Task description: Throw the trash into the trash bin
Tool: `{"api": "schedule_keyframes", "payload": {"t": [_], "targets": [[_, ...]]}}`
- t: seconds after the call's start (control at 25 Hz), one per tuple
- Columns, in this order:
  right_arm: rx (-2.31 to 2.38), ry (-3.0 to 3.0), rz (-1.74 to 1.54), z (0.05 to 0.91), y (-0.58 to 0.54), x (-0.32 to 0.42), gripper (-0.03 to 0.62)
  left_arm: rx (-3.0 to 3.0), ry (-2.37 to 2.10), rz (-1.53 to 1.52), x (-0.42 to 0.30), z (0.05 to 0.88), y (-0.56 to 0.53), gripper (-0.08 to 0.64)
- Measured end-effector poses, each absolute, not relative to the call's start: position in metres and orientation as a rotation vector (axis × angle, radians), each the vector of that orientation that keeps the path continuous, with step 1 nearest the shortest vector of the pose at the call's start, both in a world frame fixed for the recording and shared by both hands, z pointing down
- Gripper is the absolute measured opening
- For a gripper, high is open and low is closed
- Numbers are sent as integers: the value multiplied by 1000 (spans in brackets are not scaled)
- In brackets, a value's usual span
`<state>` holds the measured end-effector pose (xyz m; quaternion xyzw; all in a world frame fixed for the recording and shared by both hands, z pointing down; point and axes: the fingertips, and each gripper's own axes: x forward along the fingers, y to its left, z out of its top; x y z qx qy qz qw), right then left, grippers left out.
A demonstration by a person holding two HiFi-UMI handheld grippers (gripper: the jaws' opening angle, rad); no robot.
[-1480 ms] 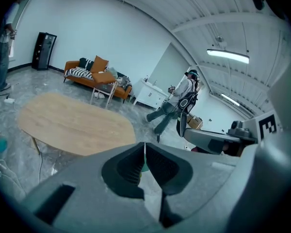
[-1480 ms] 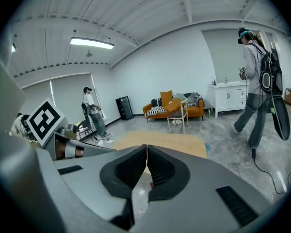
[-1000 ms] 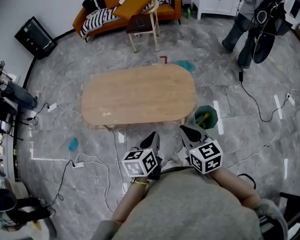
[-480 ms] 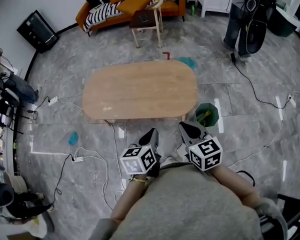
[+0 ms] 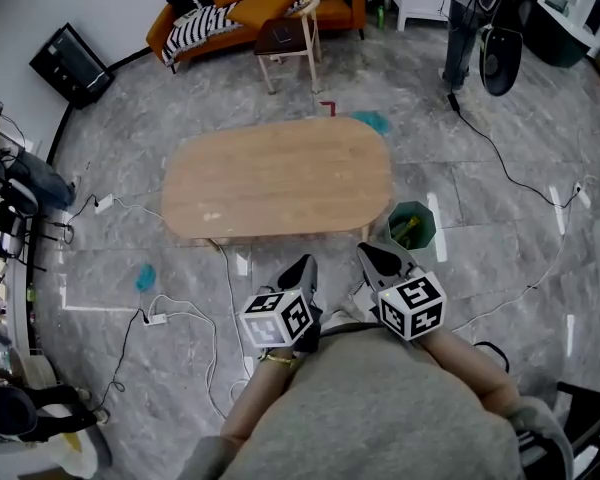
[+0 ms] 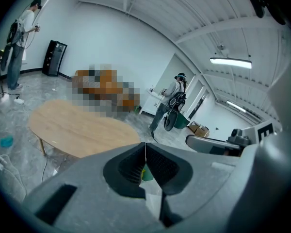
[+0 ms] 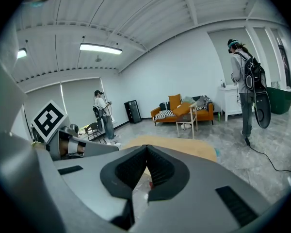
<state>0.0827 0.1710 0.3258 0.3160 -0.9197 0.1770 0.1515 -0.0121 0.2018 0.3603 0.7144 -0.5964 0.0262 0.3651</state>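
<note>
A small dark green trash bin (image 5: 411, 226) stands on the floor by the near right corner of the oval wooden table (image 5: 280, 178), with something yellow inside it. Both grippers are held close to my body, short of the table. My left gripper (image 5: 306, 265) is shut with nothing in it, and its jaws meet in the left gripper view (image 6: 145, 147), where a sliver of the green bin (image 6: 146, 174) shows below them. My right gripper (image 5: 366, 253) is shut and empty too, a little left of the bin; its jaws touch in the right gripper view (image 7: 146, 148).
A teal scrap (image 5: 146, 278) lies on the floor at the left and another (image 5: 372, 122) beyond the table. Cables and a power strip (image 5: 156, 318) trail across the tiles. An orange sofa (image 5: 260, 8), a small side table (image 5: 290, 43) and a standing person (image 5: 465, 13) are at the back.
Both grippers have stayed put and shut. The person at the back right has walked further away, toward the top of the head view.
</note>
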Motion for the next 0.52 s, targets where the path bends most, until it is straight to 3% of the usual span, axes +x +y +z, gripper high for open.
{"api": "schedule_keyframes", "payload": {"t": [0.52], "targets": [[889, -2653, 500, 328, 177, 80, 8, 1829, -1536, 58, -13, 365, 209, 11]]}}
